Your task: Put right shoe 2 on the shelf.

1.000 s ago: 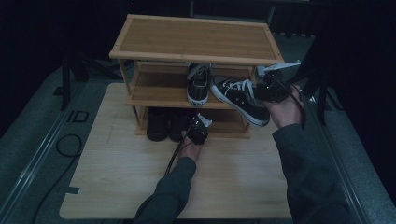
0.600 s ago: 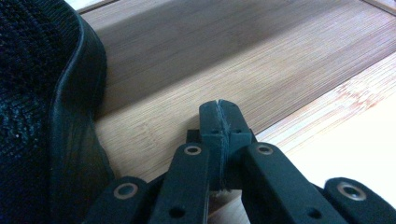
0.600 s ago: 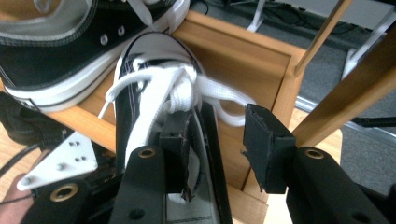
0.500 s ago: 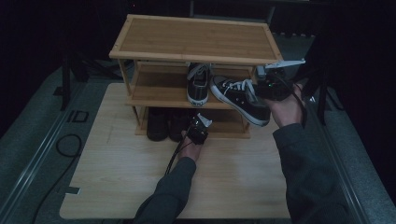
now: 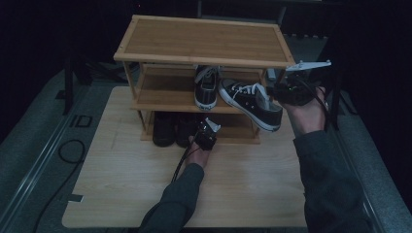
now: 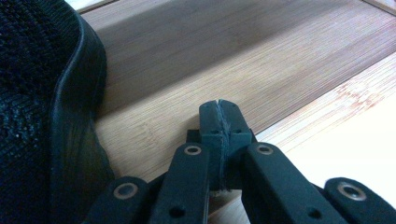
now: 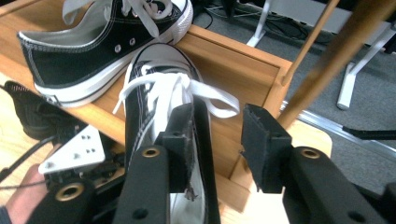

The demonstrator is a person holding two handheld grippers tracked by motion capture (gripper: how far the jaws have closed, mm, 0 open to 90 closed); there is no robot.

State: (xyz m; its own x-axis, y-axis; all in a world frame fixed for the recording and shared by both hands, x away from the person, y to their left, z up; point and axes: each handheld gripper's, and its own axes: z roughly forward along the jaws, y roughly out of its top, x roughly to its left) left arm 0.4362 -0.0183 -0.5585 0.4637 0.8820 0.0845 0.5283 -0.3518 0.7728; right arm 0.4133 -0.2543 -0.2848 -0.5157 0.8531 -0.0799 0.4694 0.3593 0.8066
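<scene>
- Right hand-held gripper (image 5: 279,92) is at the heel of a black-and-white sneaker (image 5: 250,103), just off the right end of the middle shelf (image 5: 163,97) of a bamboo shoe rack (image 5: 204,41).
- Seen in the right gripper view, its jaws stand apart: one jaw is inside the sneaker's (image 7: 161,116) opening against the heel wall, the other jaw is outside and clear of the shoe, so the pads do not press the wall between them.
- Those jaws have just been closing a little, with the heel wall between them.
- That sneaker lies tilted, its toe on the front edge of the middle shelf and its heel hanging out past the shelf toward the person.
- Beside it, a second matching sneaker (image 5: 206,87) rests on the same shelf, toe pointing to the front; the two toes are close together.
- Left hand-held gripper (image 5: 206,135) sits low in front of the rack's bottom shelf (image 5: 238,128), near the bench (image 5: 121,189) top.
- Its jaws are pressed together with nothing between them, as the left gripper view shows (image 6: 219,121).
- Just left of that gripper, a pair of dark shoes (image 5: 167,128) stands on the bottom shelf; the black mesh side of one (image 6: 42,107) is close beside the jaws without touching them.
- Both forearms come in from the bottom of the high view in dark sleeves (image 5: 323,184).
</scene>
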